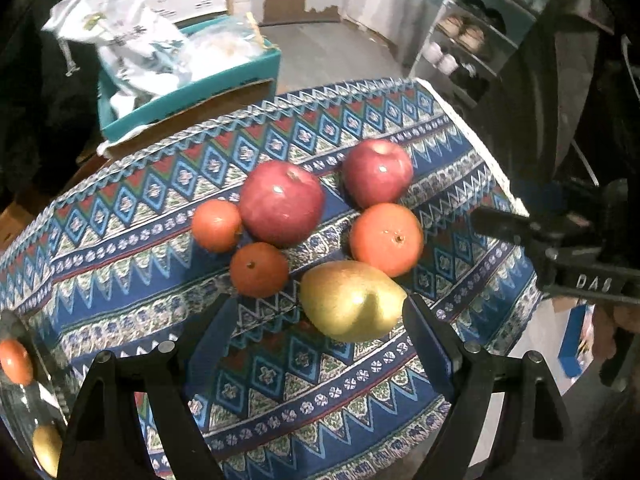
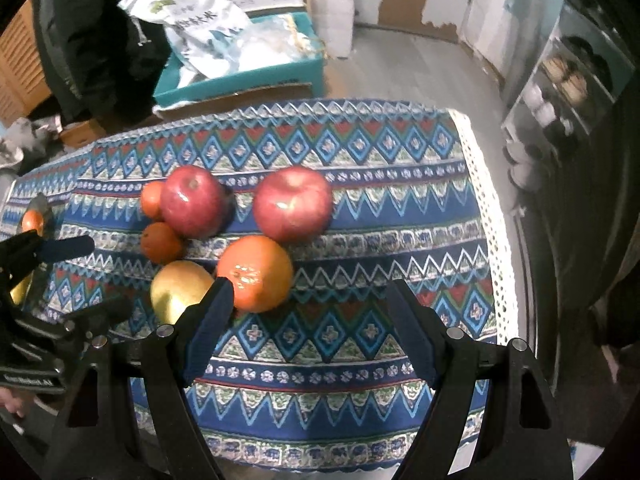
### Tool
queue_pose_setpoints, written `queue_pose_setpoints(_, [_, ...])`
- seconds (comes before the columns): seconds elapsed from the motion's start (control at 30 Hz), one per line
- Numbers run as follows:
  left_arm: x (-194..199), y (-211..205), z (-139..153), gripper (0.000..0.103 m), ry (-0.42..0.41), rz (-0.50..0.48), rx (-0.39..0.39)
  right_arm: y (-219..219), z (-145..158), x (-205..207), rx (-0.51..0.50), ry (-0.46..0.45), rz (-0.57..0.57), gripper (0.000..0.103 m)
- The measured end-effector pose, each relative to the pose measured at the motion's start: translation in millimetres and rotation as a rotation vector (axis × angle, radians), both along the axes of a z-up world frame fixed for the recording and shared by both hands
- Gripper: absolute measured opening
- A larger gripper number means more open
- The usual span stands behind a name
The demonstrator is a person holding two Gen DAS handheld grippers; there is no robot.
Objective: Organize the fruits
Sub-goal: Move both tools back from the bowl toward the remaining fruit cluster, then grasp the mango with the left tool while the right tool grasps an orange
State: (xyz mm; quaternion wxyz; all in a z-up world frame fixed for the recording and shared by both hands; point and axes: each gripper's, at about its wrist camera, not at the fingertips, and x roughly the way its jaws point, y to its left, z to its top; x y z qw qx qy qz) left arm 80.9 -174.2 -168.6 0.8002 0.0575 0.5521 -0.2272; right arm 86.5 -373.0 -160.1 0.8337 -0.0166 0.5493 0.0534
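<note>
Fruits sit clustered on a counter (image 1: 460, 152) draped in a blue patterned cloth (image 1: 280, 380). From the left wrist view, a large red apple (image 1: 282, 204) lies at the centre of the cluster, a second red apple (image 1: 377, 172) at its 2 o'clock, a big orange (image 1: 387, 239) at 4 o'clock, and two small oranges at 9 o'clock (image 1: 216, 225) and 7 o'clock (image 1: 259, 269), both touching or nearly touching it. A yellow pear (image 1: 351, 300) lies at 5 o'clock, just beside the big orange. The left gripper (image 1: 316, 320) hovers with its jaws apart, nothing between the pads, the pear close against the right finger's tip. The right gripper (image 2: 310, 292) also stands apart and empty, its left fingertip in front of the big orange. At 11 o'clock beyond the counter, a teal box (image 1: 192, 96) holds a white bag (image 1: 120, 40). A glass bowl (image 1: 24, 400) at 8 o'clock holds more fruit.
</note>
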Motion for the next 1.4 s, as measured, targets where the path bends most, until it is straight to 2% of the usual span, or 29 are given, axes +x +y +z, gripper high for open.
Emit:
queue_pose_setpoints(0.37, [5,-32,-38,0.086,0.074,-0.094,0.039,-16,-16,6,0.011,0.032,-0.033,0.079])
queue_pose_setpoints(0.73, [18,-42,-68,0.087,0.151,-0.079,0.010,-16,-28,11,0.005,0.058,-0.031,0.079])
queue_pose_setpoints(0.87, [20,-41,-69,0.087,0.145,-0.065,-0.018,-11,-32,11,-0.003,0.063,-0.017,0.079])
queue_pose_setpoints(1.07, [16,-41,-69,0.086,0.115,-0.090,-0.020,-7,-35,12,-0.006,0.071,-0.010,0.079])
queue_pose_setpoints(1.4, [8,-32,-64,0.086,0.095,-0.094,-0.009,3,-39,18,0.074,0.079,0.016,0.079])
